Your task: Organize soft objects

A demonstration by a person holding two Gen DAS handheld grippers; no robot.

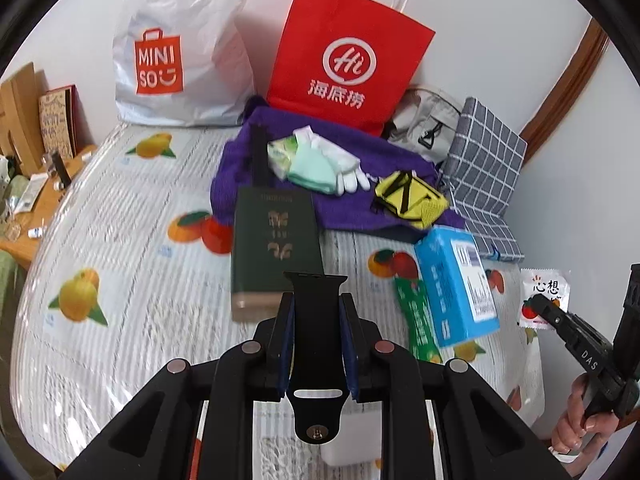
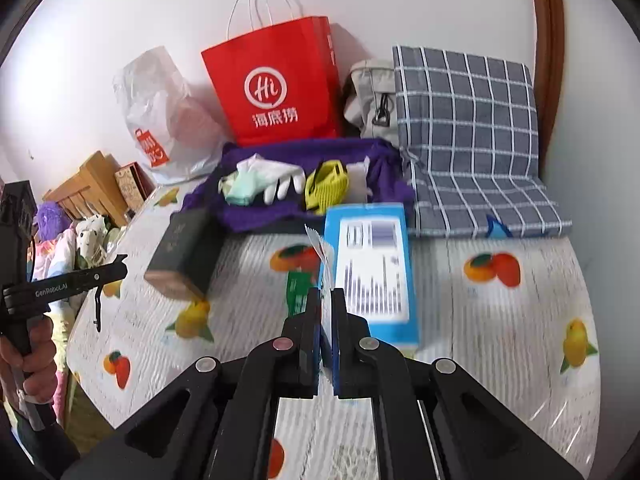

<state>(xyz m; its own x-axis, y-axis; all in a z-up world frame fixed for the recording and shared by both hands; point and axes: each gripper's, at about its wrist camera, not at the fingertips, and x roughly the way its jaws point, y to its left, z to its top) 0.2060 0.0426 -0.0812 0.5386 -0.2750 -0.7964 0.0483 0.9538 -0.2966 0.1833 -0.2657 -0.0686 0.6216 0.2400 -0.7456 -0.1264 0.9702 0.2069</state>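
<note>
Watch strap: one black strap (image 1: 317, 336), pinched between the pads of the left gripper (image 1: 317, 308) and lifted above the table, its pin end hanging toward the camera.
Sachet: one white packet (image 1: 544, 298) with a tomato print and Chinese characters, clamped edge-on in the tightly closed right gripper (image 2: 326, 300), also off the table.
Purple towel: one (image 1: 348, 204), spread at the back of the table before the bags.
On the towel: one white glove (image 1: 344, 158), one mint-green folded cloth (image 1: 314, 170), one green-and-white tissue pack (image 1: 282, 154), one yellow pouch (image 1: 410, 198) with black straps, all close together.
Boxes: two; a dark green one (image 1: 276, 248) with gold lettering just ahead of the left gripper, partly on the towel's edge, and a blue one (image 1: 456, 280) to its right.
Green packet: one (image 1: 418, 316), tucked partly under the blue box.
Bags: three along the wall; a white plastic bag (image 1: 180, 44), a red paper bag (image 1: 348, 60), a grey pouch (image 1: 424, 124).
Checked cushion: one (image 2: 468, 136), grey-blue, leaning in the corner.
Tablecloth: one (image 1: 120, 216), printed with oranges.
Hands: two, one on each handle.
</note>
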